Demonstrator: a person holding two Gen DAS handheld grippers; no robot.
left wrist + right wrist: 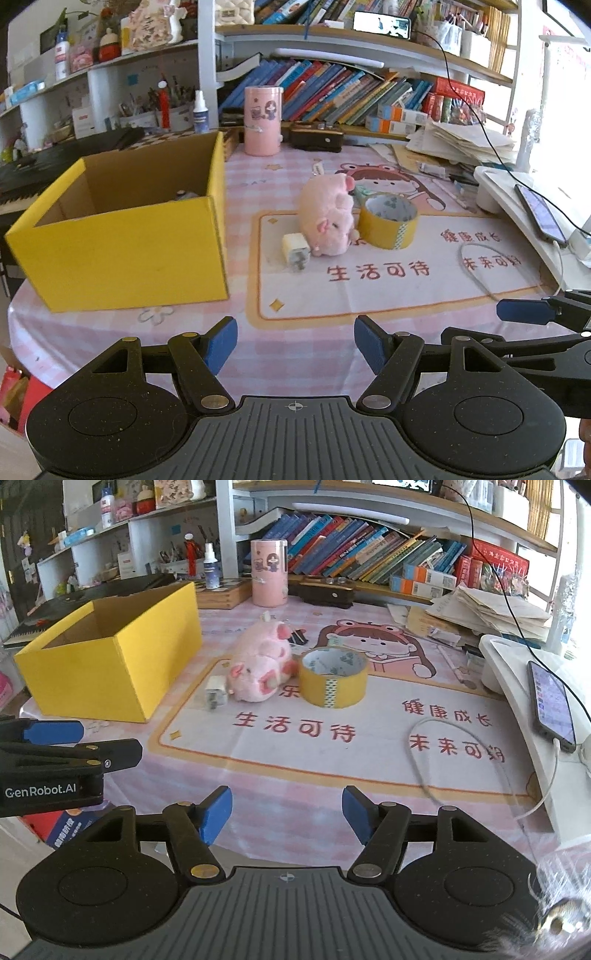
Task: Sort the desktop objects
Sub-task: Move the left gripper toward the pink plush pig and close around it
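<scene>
- the left gripper (295, 341), with black linkage arms and blue pads, hangs over the near edge of the pink checked tablecloth (306, 354); its jaws stand wide apart with nothing between them.
- the right gripper (287, 814), of the same build, sits just beside it at the same near edge, jaws likewise spread and empty. judging by this, both are held back and ready, with no object yet chosen.
- the open yellow cardboard box (122, 254) stands on the left part of the table, mouth upward, its long axis running away from the cameras. it looks like the bin for the sorted items; something small and dark lies at its bottom, too hidden to name.
- the loose things cluster mid-table on the printed cartoon desk mat (388, 291), near the box's right wall but apart from it.
- the pink plush pig toy (260, 664) lies on its side, its long axis running from near left to far right, snout towards the near left.
- the small white square plug adapter (215, 696) is just beside the snout, possibly touching it, with its prongs pointing towards the cameras.
- the roll of yellow packing tape (332, 679) rests flat, hole upward, its axis vertical, close against the pig's right side.
- a thin white cable loop (424, 753) lies on the mat's right part, well apart from the cluster.
- i judge the tape's upright wall the easiest grip for the right gripper.
</scene>
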